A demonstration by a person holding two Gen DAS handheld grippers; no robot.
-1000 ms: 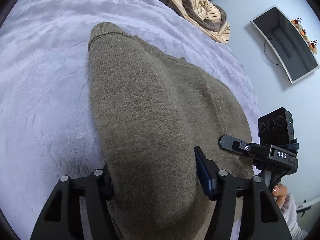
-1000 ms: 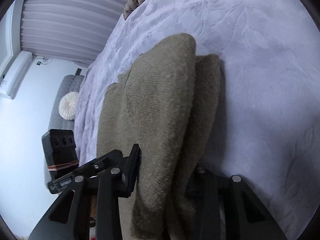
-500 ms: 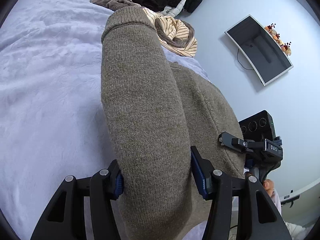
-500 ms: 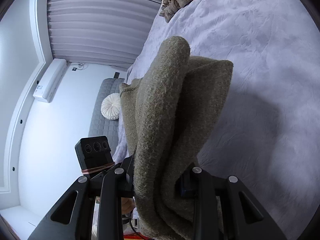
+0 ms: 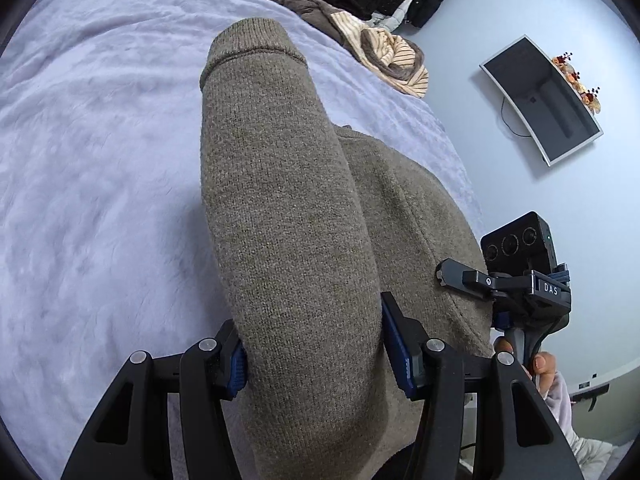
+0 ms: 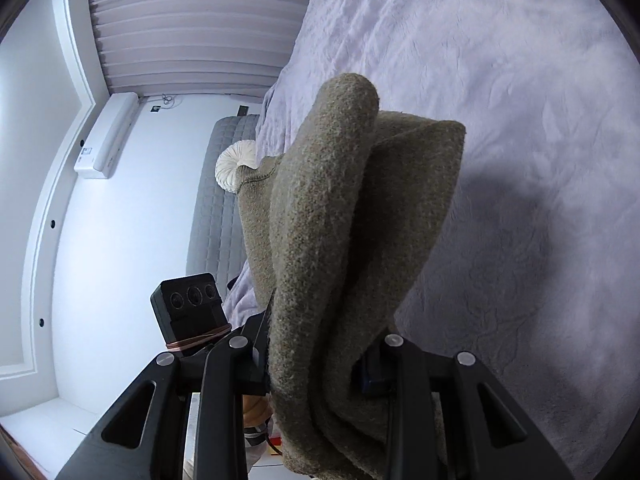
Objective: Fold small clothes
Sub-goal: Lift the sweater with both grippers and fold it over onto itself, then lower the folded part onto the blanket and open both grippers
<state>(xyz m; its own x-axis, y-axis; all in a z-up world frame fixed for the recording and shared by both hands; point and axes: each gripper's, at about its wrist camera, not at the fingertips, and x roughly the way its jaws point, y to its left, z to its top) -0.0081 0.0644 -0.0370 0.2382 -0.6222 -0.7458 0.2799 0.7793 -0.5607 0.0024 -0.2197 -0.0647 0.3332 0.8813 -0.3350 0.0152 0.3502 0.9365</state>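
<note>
Sweater [image 5: 288,216]: olive-brown coarse knit, hanging in thick rounded folds; a ribbed cuff is showing at the far end of the sleeve ahead of the left gripper, the body is spreading to that gripper's right.
Left gripper [image 5: 316,344]: black fingers with blue ribbed pads are clamping a bulky roll of the sweater between them.
Right gripper [image 6: 316,364]: jaws are pinching several stacked layers of the sweater, which are draping forward and below the fingers.
Bedspread [image 5: 100,168]: lavender plush, softly crinkled, lying beneath and beyond both grippers.
Clothes heap [image 5: 360,28]: striped cream, brown and black garments, crumpled far ahead of the left gripper.
</note>
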